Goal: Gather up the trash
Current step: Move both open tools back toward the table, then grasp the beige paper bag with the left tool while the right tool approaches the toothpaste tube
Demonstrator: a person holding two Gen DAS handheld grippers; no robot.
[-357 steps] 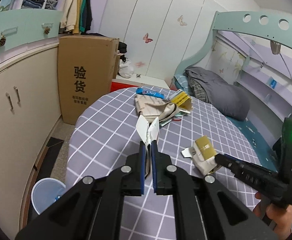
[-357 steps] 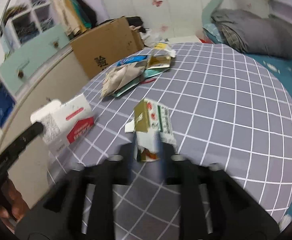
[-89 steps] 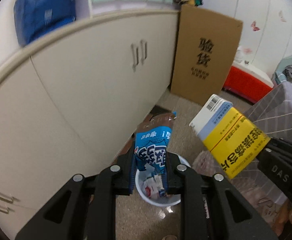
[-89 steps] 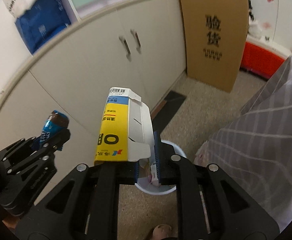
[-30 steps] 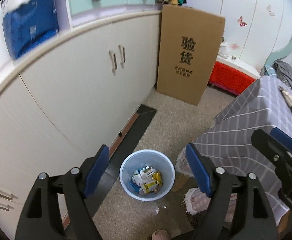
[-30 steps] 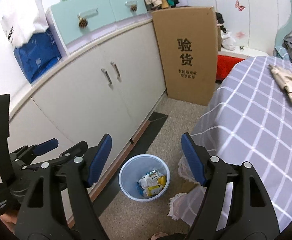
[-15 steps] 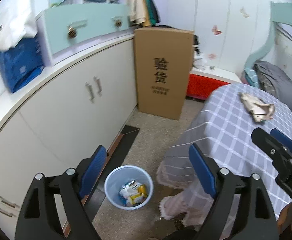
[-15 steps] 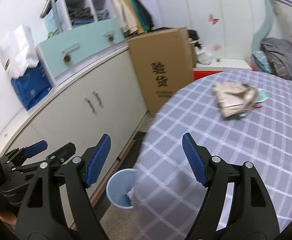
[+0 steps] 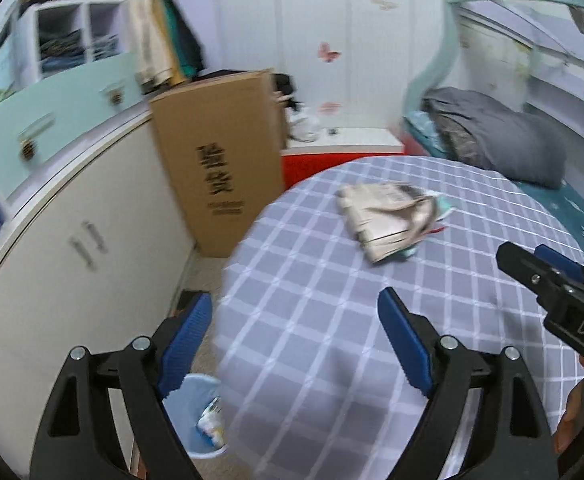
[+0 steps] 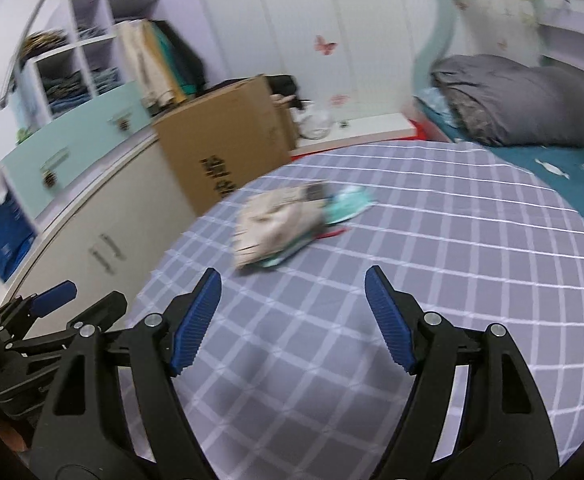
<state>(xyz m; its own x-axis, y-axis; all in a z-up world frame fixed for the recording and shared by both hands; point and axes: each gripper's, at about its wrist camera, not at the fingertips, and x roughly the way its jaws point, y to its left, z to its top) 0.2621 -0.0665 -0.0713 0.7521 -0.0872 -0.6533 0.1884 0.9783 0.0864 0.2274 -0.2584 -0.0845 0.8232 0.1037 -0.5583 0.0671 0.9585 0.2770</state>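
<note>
A heap of trash [image 9: 390, 216] lies on the round table's grey checked cloth [image 9: 332, 340]: a crumpled beige paper bag over teal and red wrappers, also in the right wrist view as trash [image 10: 287, 224]. My left gripper [image 9: 294, 308] hangs open and empty over the table's near left edge, well short of the heap. Over the cloth, my right gripper [image 10: 294, 284] is open too, nothing between its blue pads, with the heap just beyond. A pale blue bin [image 9: 199, 416] with wrappers inside stands on the floor, half hidden by the left finger.
A tall cardboard box [image 9: 219, 152] leans on white cupboards [image 9: 71, 248] left of the table. A red box [image 9: 312, 168] sits behind it. A bed with a grey duvet [image 9: 492, 140] runs along the right. The other gripper [image 9: 564, 296] shows at the right edge.
Both grippers swung from the floor bin up and right toward the table. The trash heap now sits near the middle of each view; the bin slid to the lower left.
</note>
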